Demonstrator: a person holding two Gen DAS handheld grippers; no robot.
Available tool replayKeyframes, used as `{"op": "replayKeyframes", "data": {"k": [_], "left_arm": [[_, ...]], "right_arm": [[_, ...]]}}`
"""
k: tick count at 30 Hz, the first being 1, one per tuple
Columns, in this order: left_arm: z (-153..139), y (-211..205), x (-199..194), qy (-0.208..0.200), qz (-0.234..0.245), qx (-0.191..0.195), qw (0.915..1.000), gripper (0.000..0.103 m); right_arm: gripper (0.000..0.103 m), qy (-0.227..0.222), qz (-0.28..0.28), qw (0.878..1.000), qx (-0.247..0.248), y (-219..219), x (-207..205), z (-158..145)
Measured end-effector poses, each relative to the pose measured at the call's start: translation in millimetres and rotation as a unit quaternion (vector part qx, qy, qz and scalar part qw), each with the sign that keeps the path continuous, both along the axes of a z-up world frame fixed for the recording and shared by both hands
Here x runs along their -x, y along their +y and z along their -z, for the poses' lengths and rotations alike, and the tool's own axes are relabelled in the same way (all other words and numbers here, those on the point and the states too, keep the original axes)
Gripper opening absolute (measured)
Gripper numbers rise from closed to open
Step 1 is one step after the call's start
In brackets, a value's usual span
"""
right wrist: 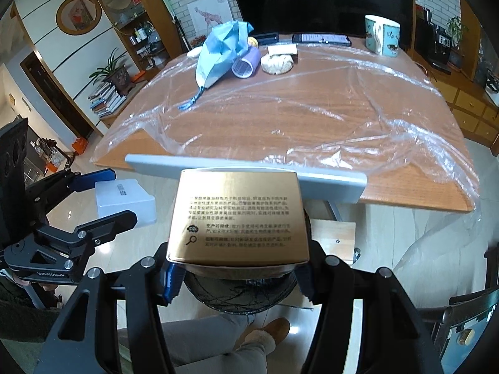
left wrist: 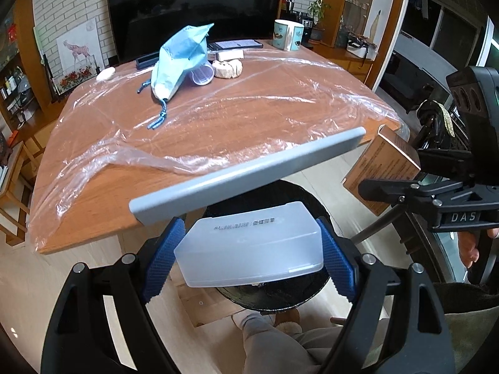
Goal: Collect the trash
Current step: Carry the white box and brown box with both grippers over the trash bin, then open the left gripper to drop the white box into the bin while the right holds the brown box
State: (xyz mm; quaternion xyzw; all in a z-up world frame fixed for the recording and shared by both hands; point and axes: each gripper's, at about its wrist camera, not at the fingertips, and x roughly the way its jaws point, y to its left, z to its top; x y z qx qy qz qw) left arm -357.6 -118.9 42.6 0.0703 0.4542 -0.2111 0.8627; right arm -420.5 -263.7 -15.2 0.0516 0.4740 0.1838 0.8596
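- Nearest the lenses, the left gripper is closed on a frosted white plastic box, its blue ribbed pads pressing on the box's two short ends.
- The right gripper clamps a gold printed cardboard carton by its lower edge, the printed face turned up toward the camera.
- Both pieces of trash hang directly above the black round waste bin, which stands on the floor just off the desk's near edge; holding them there, off the desk and over the opening, looks like readiness to drop them in.
- A grey flat bar, probably a chair back, crosses between the bin and the desk.
- Beyond the bin, the wooden desk lies under a loose, crumpled clear plastic sheet, probably spread to protect the top.
- Far across the desk from the bin sit a light blue drawstring pouch, a clear measuring cup, a pale round cake-like lump and a patterned mug.
- Behind the desk stand a large dark screen, a white brick wall and wooden shelving.
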Motion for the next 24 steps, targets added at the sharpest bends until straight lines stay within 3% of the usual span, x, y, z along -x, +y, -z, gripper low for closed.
{"op": "replayKeyframes", "data": {"k": [24], "left_arm": [[43, -16, -5, 0.042, 0.015, -0.032, 0.9985, 0.085]], "right_arm": [[0.057, 0.053, -0.015, 0.998, 0.029, 9, 0, 49]]}}
